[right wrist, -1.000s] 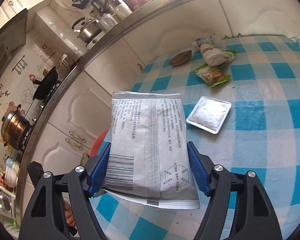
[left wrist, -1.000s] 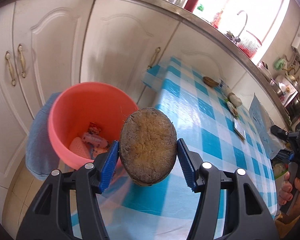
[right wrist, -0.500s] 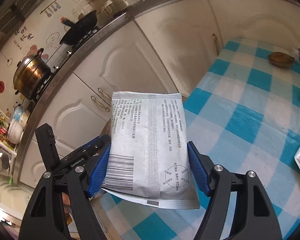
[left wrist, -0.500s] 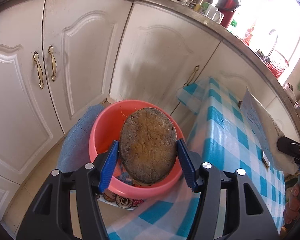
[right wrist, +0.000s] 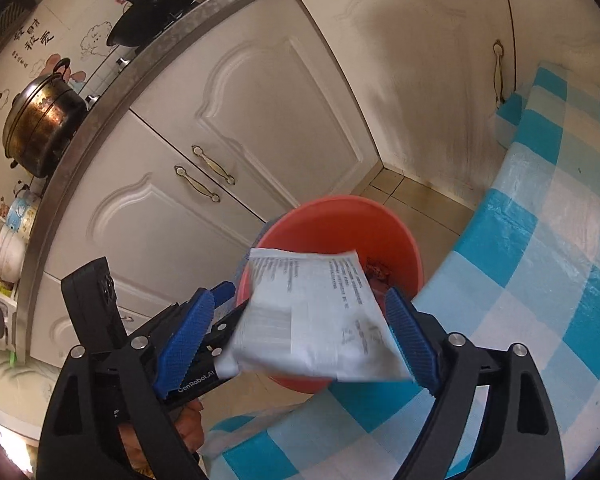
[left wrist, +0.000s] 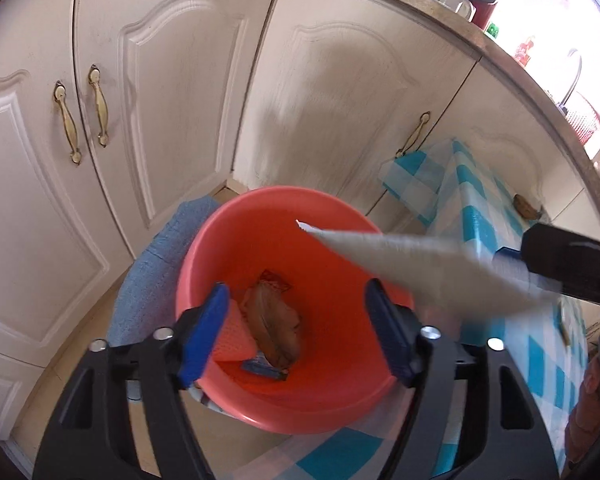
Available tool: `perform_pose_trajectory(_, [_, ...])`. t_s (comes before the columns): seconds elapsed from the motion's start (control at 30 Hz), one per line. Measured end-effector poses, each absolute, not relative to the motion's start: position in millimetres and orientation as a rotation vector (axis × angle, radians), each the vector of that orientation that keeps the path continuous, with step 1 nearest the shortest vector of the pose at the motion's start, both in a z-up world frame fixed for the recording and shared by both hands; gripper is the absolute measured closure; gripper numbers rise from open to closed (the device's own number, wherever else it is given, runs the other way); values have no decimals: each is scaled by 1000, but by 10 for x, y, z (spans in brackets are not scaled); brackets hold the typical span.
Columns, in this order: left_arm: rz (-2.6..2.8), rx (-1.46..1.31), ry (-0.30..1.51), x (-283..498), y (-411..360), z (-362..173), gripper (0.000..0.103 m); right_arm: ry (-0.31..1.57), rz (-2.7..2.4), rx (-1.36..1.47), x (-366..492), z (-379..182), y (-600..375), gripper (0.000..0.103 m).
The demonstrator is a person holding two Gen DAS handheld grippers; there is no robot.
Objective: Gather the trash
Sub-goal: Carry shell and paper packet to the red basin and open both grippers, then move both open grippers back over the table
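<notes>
A pink-red bucket stands on the floor beside the table; it also shows in the right wrist view. My left gripper is open and empty above it. The brown round piece lies inside the bucket among other wrappers. My right gripper is open. The white printed packet sits blurred between its spread jaws, tilting over the bucket rim; it looks loose. In the left wrist view the packet reaches in from the right over the bucket.
White cabinet doors with brass handles stand behind the bucket. A blue cloth lies on the floor at its left. The blue-checked table is on the right, with a brown scrap on it. Pots sit on the counter.
My left gripper opened and the brown piece dropped into the bucket. My right gripper swung over the bucket and opened; the packet now tilts and blurs between its jaws.
</notes>
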State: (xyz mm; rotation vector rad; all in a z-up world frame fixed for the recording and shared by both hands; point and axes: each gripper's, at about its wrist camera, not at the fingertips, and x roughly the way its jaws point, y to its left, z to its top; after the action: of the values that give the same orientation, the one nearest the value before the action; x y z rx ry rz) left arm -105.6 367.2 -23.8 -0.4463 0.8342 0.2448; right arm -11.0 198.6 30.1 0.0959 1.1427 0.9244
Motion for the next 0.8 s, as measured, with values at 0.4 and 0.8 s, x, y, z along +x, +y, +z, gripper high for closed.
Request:
perform_pose_trajectory(0.4, [275,-447,810,-1264,3736,-118,14,995,809,210,-203,615,1252,14])
perform_pose_trajectory(0.8, [198,-410,766,-1332,3516,181,14,861,692,240,-686,584,514,13])
